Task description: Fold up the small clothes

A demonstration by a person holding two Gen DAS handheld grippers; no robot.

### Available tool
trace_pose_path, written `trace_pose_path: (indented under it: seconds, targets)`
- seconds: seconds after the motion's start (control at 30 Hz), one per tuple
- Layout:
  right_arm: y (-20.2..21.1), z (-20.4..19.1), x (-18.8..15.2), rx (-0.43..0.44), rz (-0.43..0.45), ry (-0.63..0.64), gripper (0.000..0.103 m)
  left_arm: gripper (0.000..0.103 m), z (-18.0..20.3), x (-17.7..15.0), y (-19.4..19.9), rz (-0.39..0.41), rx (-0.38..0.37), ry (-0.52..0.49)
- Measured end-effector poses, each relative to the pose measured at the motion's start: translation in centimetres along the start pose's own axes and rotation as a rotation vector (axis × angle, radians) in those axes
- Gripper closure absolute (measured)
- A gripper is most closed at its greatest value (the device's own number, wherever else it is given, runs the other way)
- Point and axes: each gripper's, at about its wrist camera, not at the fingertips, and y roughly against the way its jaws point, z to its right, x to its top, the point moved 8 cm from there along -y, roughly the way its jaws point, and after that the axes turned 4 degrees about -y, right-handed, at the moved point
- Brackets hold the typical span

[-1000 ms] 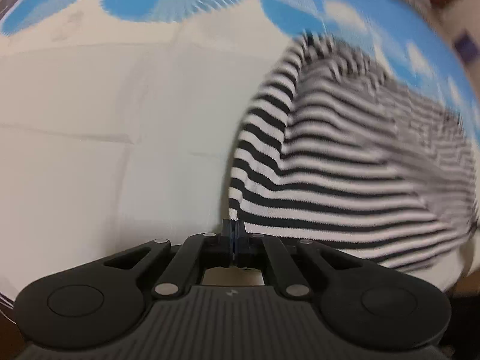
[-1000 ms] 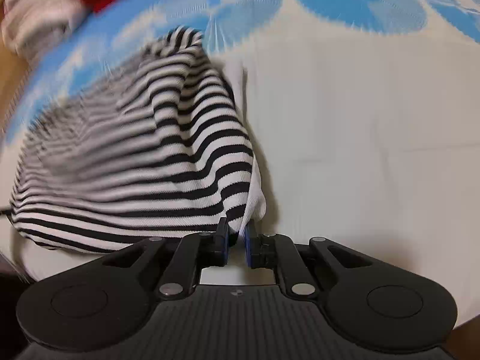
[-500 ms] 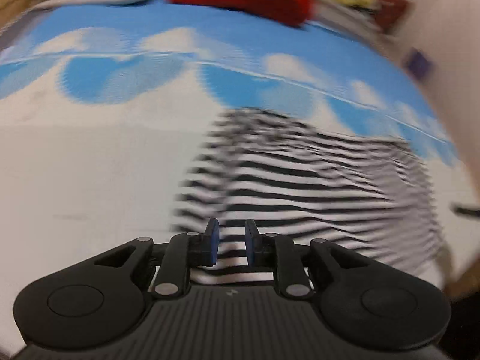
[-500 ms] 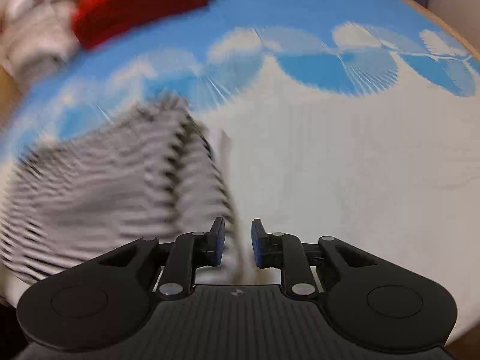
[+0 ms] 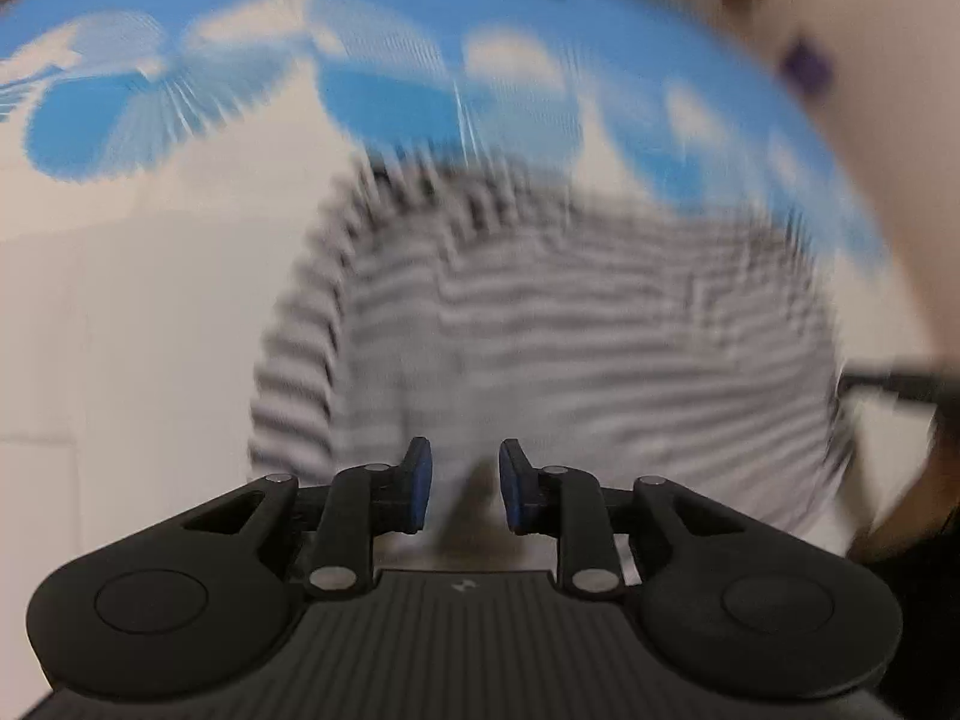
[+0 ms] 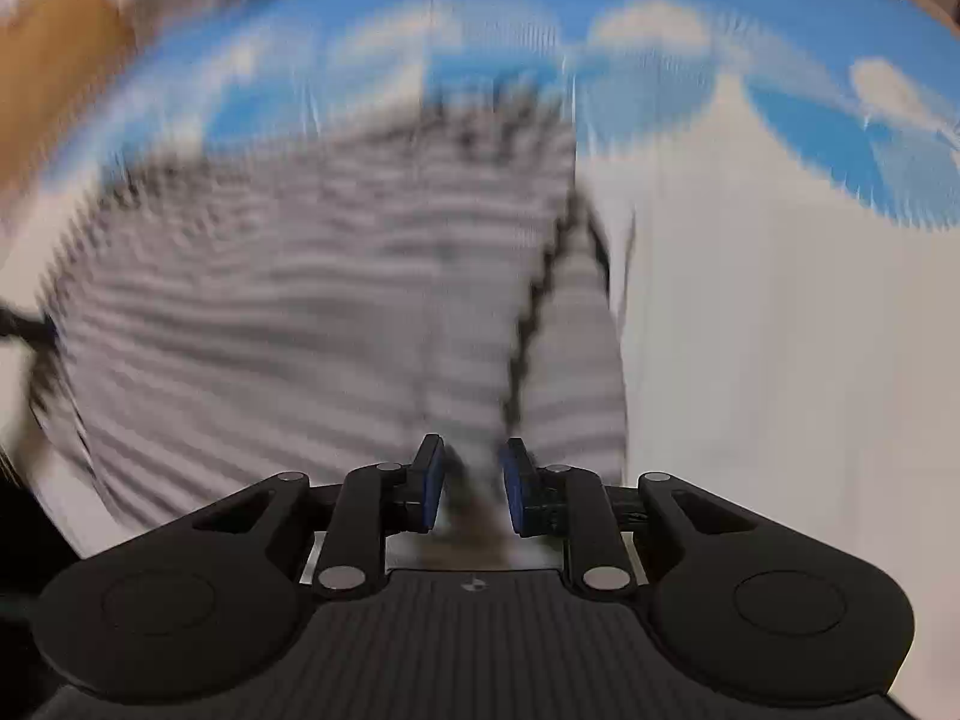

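Your left wrist camera looked forward over its gripper (image 5: 461, 483), low and close above the striped garment (image 5: 570, 336). Your right wrist camera faced the same way over its own gripper (image 6: 467, 483). Both views shared that garment (image 6: 312, 300) and the blue-and-white cloth (image 5: 150, 312) beneath.

Black-and-white striped garment (image 5: 570, 330) on blue-and-white patterned cloth (image 5: 150, 300).

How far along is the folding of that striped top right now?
Done: the striped top lies on the blue and white cloth in a compact shape, apparently folded at least once, though blur hides detail. In hand: nothing; left gripper and right gripper are open. Left: probably further folds and tidying.
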Motion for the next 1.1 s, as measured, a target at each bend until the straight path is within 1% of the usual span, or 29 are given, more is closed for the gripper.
trace_pose_path:
  seconds: [0.03,0.07,0.13,0.2,0.23,0.27,0.3,0.37,0.4,0.43,0.47,0.53,0.6,0.7,0.73,0.77,0.8,0.83,0.87,0.9,0.93,0.97,1.0,1.03,1.07,1.1]
  targets:
    - [0.6,0.2,1.0,0.009,0.055,-0.025,0.078,0.076,-0.8,1.2,0.3,0.050,0.017,0.036]
    - [0.9,0.6,2.4,-0.003,0.114,-0.059,0.076,0.076,-1.3,2.0,0.5,0.079,0.038,0.059]
    - [1.1,1.7,4.3,-0.032,0.191,-0.104,0.075,0.076,-2.2,3.3,0.4,0.117,0.088,0.101]
    - [1.1,2.0,5.5,-0.062,0.241,-0.124,0.073,0.076,-2.8,4.2,0.1,0.146,0.130,0.125]
    - [0.9,2.3,6.2,-0.083,0.260,-0.136,0.070,0.076,-3.1,4.7,0.0,0.154,0.141,0.135]
    - [0.5,2.3,6.6,-0.099,0.269,-0.149,0.066,0.076,-3.3,5.1,-0.4,0.158,0.146,0.149]
    - [-0.1,2.5,7.4,-0.115,0.275,-0.165,0.065,0.075,-4.0,5.3,-0.4,0.156,0.145,0.162]
    - [-1.3,2.9,8.2,-0.138,0.271,-0.196,0.064,0.070,-4.2,5.7,-1.2,0.140,0.149,0.172]
    - [-1.7,3.1,8.3,-0.140,0.267,-0.211,0.064,0.067,-4.2,5.9,-1.9,0.130,0.160,0.169]
    - [-2.4,3.3,8.6,-0.142,0.259,-0.222,0.064,0.066,-4.3,6.0,-2.6,0.126,0.170,0.165]
    - [-2.9,3.1,8.8,-0.147,0.254,-0.223,0.064,0.065,-4.2,6.4,-3.2,0.124,0.178,0.161]
    - [-3.9,3.0,9.2,-0.161,0.240,-0.212,0.064,0.060,-4.4,7.1,-4.6,0.118,0.183,0.155]
    - [-5.1,2.5,9.7,-0.164,0.225,-0.192,0.064,0.057,-4.4,7.6,-5.8,0.112,0.203,0.142]
    - [-6.3,1.8,10.4,-0.170,0.215,-0.158,0.066,0.058,-4.7,8.3,-6.8,0.117,0.224,0.122]
    - [-6.6,1.7,10.6,-0.179,0.207,-0.148,0.075,0.072,-4.8,8.4,-7.0,0.116,0.223,0.114]
    - [-7.0,1.7,10.7,-0.190,0.198,-0.141,0.098,0.090,-4.8,8.6,-7.3,0.116,0.209,0.097]
    - [-7.2,1.7,11.0,-0.193,0.198,-0.137,0.101,0.100,-4.7,9.0,-7.2,0.128,0.207,0.080]
    - [-6.9,1.6,11.5,-0.197,0.228,-0.139,0.101,0.100,-4.9,9.8,-6.4,0.186,0.241,0.066]
    - [-6.2,1.7,12.2,-0.216,0.279,-0.141,0.101,0.100,-5.1,10.5,-5.5,0.244,0.253,0.071]
    - [-4.9,1.8,13.1,-0.234,0.362,-0.154,0.102,0.100,-5.5,11.1,-4.8,0.297,0.238,0.102]
    - [-4.0,2.0,13.8,-0.226,0.420,-0.185,0.102,0.100,-5.7,11.4,-4.6,0.311,0.241,0.121]
    - [-3.6,2.4,14.3,-0.218,0.450,-0.224,0.102,0.100,-5.8,11.2,-5.2,0.285,0.261,0.115]
    - [-4.1,2.5,14.4,-0.207,0.429,-0.237,0.102,0.100,-5.8,10.9,-6.2,0.238,0.277,0.097]
    - [-5.4,2.5,14.1,-0.223,0.378,-0.231,0.102,0.099,-5.6,10.4,-7.4,0.173,0.288,0.075]
    - [-6.7,2.5,13.7,-0.273,0.325,-0.206,0.101,0.096,-5.6,9.6,-8.8,0.095,0.306,0.055]
    - [-7.9,2.5,13.3,-0.314,0.276,-0.179,0.101,0.089,-5.8,9.1,-9.5,0.053,0.326,0.049]
